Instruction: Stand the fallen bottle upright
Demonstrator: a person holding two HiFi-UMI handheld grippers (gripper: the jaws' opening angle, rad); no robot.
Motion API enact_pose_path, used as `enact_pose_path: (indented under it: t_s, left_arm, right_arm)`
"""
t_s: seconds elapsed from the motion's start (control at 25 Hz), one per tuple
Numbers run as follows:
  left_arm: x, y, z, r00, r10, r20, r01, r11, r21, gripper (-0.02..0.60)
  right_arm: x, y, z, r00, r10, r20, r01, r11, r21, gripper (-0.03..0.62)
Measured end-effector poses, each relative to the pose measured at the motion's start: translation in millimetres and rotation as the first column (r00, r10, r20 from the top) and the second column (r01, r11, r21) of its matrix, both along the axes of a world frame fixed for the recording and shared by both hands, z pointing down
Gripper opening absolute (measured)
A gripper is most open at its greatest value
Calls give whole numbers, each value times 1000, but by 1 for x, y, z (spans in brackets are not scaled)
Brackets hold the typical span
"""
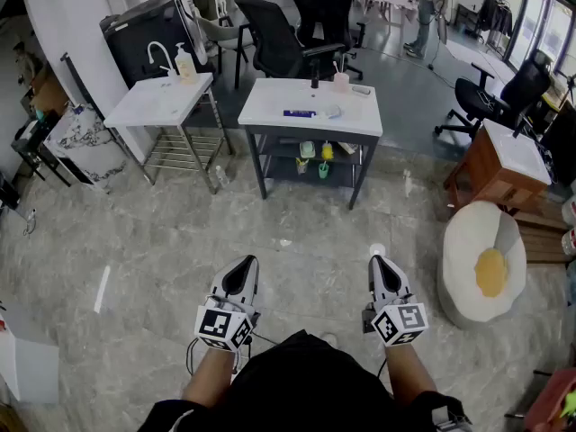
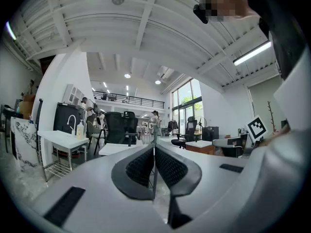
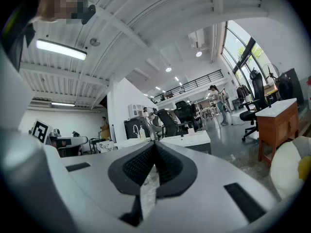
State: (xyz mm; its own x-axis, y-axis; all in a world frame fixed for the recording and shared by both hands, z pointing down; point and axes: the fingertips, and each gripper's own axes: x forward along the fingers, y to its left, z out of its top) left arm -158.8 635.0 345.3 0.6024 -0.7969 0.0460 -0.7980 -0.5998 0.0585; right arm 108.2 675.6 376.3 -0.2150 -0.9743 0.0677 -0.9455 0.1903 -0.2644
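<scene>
I am looking down on a grey marbled floor (image 1: 180, 241) that is filling most of the head view. Ahead of me a white-topped table (image 1: 270, 97) is standing on a dark frame with a lower shelf. To its left a second white table, the side table (image 1: 148, 106), is sitting on a wire rack and carrying a tap and a soap dispenser (image 1: 185, 64). Black office chairs (image 1: 274, 34) are standing behind the two tables, and another chair (image 1: 495, 93) is sitting off to the right. At the right a round white cushion (image 1: 468, 241) with a yellow centre is lying on the floor just beside a wooden cabinet (image 1: 477, 174). Nearest to me, I am holding both tools level over the floor, side by side, pointing toward the dark-framed table and well apart from it. The left gripper (image 1: 241, 266) is showing its fingers pressed together, pad against pad, in its own view. The right gripper (image 1: 383, 265) is showing the same, its fingers closed on each other. The bottle (image 1: 299, 113), small and blue, is lying flat on its side near the middle of the dark-framed table's top. A pale cup (image 1: 341, 81) is standing near the back edge beyond it. I cannot make out finer detail on the bottle.
</scene>
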Motion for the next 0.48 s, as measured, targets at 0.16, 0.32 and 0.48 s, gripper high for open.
enact_pose_path:
  t_s: [0.16, 0.32, 0.48]
  left_arm:
    - [7, 0, -3, 1000, 0, -17, 0, 1000, 0, 23]
    - [6, 5, -4, 1000, -6, -16, 6, 1000, 0, 24]
    - [3, 10, 0, 1000, -23, -13, 23, 1000, -1, 24]
  right_arm:
    - [7, -1, -1, 1000, -8, 4, 8, 1000, -6, 29]
    - [6, 1, -1, 1000, -22, 4, 22, 1000, -9, 29]
    - [3, 2, 2, 999, -36, 14, 36, 999, -10, 28]
